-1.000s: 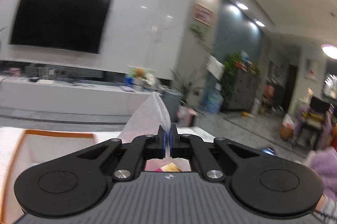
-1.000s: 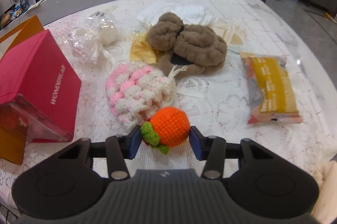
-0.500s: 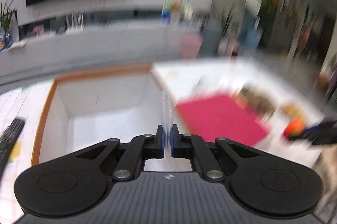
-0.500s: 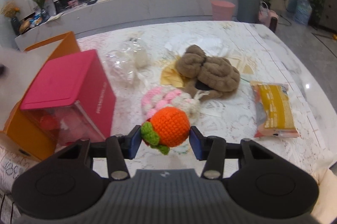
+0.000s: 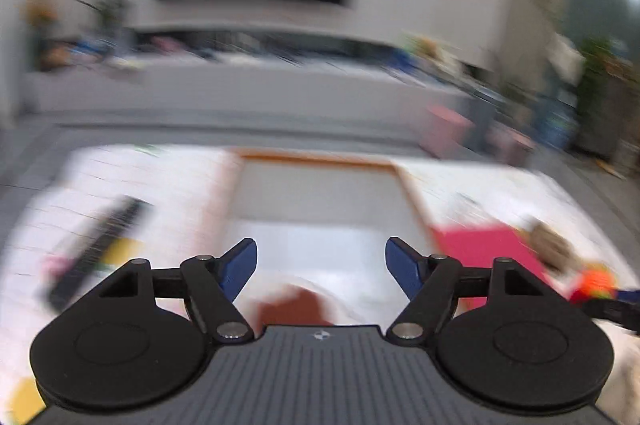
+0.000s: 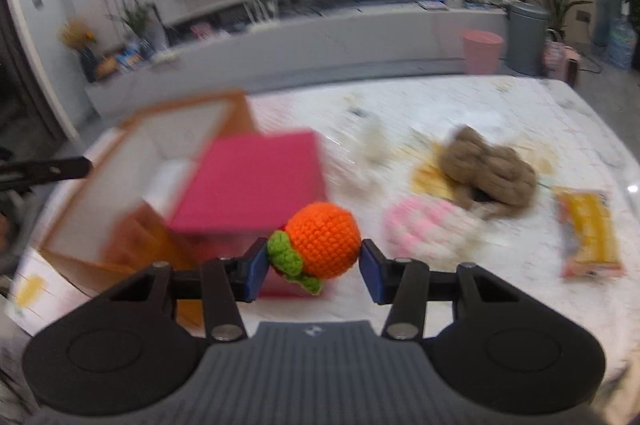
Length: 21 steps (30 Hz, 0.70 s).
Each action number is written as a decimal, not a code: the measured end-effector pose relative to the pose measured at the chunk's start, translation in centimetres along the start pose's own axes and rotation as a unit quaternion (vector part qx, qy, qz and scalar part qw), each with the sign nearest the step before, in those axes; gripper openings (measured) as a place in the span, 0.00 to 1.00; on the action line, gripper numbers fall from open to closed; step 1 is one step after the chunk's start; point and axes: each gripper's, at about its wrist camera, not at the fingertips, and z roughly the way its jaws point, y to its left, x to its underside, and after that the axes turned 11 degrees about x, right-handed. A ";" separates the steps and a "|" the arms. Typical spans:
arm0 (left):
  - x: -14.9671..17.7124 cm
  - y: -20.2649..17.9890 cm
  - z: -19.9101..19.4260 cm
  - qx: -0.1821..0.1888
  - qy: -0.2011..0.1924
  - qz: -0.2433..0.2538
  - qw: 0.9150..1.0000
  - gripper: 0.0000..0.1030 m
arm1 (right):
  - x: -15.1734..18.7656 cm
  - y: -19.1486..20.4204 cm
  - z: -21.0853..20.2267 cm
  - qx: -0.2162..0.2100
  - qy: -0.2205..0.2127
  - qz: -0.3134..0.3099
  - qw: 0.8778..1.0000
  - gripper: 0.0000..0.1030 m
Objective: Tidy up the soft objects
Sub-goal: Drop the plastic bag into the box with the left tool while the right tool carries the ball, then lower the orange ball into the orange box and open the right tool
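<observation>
**Orange crochet ball held above the table, box mouth open below the other gripper**

Between the blue pads of the right gripper (image 6: 313, 267) sits an orange crochet ball (image 6: 323, 240) with a green leaf, pinched from both sides and lifted clear of the table (image 6: 520, 265). Just behind it stands a pink box (image 6: 248, 181), leaning into the orange-edged box (image 6: 132, 153) whose white inside faces up. To the right of the ball lie a pink-and-white crochet piece (image 6: 424, 229), a brown fluffy toy (image 6: 488, 169) and, nearer the table's right edge, a yellow snack packet (image 6: 588, 229); these are well apart from the pads.

The left gripper (image 5: 321, 267) has just been opening; its jaws stand wide with nothing between them, over the orange-edged box (image 5: 320, 161). A reddish-brown shape (image 5: 296, 305) lies low in the box, too blurred to name. The pink box (image 5: 480, 249) closes off the box's right side; a dark remote-like bar (image 5: 96, 249) lies on the table to its left. The box's far and left walls are unobstructed, and bare tabletop shows along the near right.
</observation>
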 end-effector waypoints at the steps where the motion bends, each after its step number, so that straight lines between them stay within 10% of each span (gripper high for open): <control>1: 0.1 0.4 -0.6 -0.020 -0.029 0.006 0.999 0.84 | -0.6 1.1 -0.3 -0.016 -0.005 0.003 1.000 0.47; 12: 1.1 5.8 -1.1 -0.056 -0.029 -0.032 0.998 0.84 | -3.2 18.9 5.7 -0.145 0.040 -0.061 0.987 0.47; 21: 1.7 8.1 -1.3 -0.085 0.009 -0.029 0.996 0.84 | -1.2 25.8 11.3 -0.153 0.101 -0.090 0.979 0.47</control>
